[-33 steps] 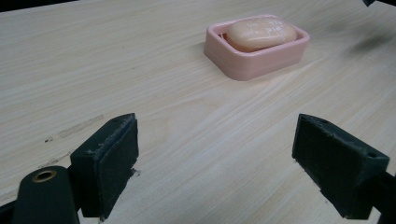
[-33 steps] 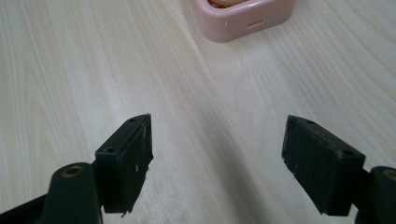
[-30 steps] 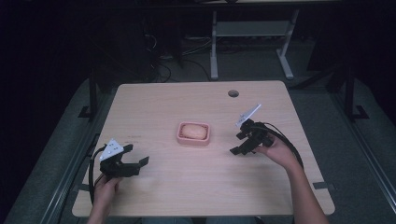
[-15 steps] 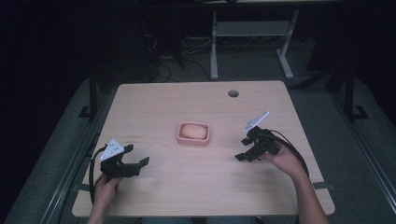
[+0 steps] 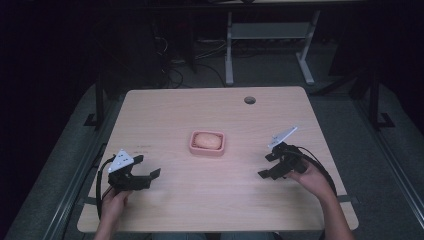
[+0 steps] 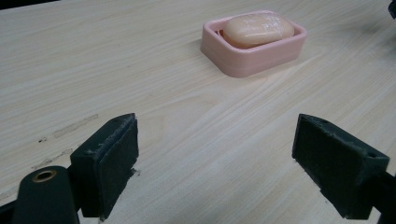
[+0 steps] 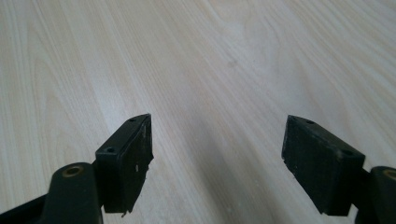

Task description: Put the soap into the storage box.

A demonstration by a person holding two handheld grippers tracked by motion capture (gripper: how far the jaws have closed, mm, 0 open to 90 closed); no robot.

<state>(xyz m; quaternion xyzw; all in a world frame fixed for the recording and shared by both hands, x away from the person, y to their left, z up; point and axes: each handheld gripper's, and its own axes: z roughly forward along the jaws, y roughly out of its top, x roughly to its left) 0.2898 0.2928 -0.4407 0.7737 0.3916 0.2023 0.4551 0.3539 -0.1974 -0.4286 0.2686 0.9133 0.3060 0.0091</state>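
At counter (image 5: 165, 115) centre: pink soap dish (image 5: 207, 143) holding soap bar (image 5: 207, 140), long axis running left-right; left hand-held gripper (image 5: 145, 172) sits near-left of it, jaws wide, empty; right hand-held gripper (image 5: 267, 165) near-right, jaws apart, empty; right looks slightly nearer; dish lies ahead and inward of both.

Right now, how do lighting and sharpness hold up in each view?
High view: table evenly lit, surroundings nearly black, picture soft. Left gripper view: soap in its pink dish fairly sharp, with glossy highlights. Right gripper view: pale glare washes the wood ahead; near pads slightly soft.
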